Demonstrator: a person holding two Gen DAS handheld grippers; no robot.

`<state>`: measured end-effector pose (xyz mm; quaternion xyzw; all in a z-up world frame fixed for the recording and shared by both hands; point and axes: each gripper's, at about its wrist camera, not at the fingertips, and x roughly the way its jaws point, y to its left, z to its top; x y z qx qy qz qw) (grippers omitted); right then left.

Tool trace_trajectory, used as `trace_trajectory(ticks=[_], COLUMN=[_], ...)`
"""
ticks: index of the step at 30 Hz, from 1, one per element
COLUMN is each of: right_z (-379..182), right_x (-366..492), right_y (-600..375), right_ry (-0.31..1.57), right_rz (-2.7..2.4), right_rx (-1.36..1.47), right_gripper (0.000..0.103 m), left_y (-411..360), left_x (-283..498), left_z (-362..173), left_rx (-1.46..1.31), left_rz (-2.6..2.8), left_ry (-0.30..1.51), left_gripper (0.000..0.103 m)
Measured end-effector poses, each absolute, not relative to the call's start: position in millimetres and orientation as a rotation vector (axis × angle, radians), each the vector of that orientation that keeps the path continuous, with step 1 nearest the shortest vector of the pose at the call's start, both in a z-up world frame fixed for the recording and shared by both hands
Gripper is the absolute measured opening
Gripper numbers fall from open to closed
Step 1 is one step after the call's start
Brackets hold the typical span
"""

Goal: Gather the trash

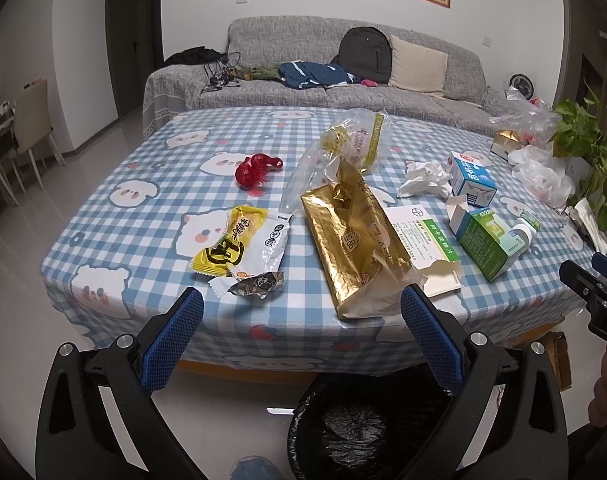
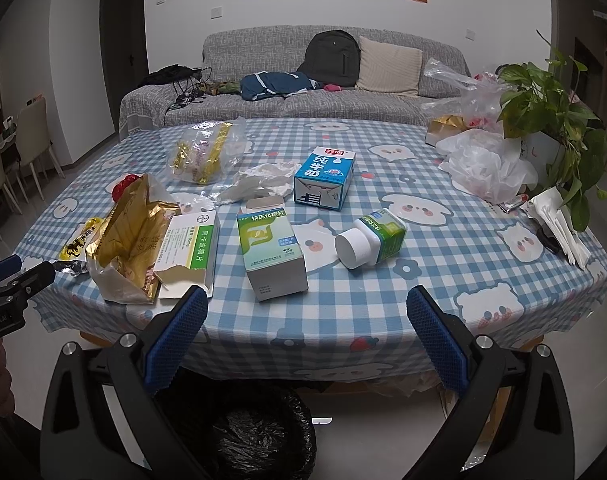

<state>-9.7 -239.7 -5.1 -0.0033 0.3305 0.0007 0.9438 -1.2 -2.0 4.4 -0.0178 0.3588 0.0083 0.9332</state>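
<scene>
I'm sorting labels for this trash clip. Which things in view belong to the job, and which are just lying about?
For the job:
gold bag
yellow snack wrapper
crumpled tissue
milk carton
green box
white bottle
lined bin

Lying about:
potted plant
backpack
cushion
</scene>
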Motion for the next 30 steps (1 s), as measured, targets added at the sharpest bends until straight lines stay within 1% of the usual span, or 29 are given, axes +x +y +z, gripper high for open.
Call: trace_trajectory(ticks=[30], right_z=[-3.0], right_x=[-7.5], right_y=[-236.4], right_ry=[0.674], right_rz=[0.015], right_rx=[0.006], right_gripper=[0.096], left_y=[-3.3], left_x=[-0.8], left_z=[3.2], left_rx=[-0.029], left_rz=[0.009], left_ry=[0.737], left_gripper=[0.096])
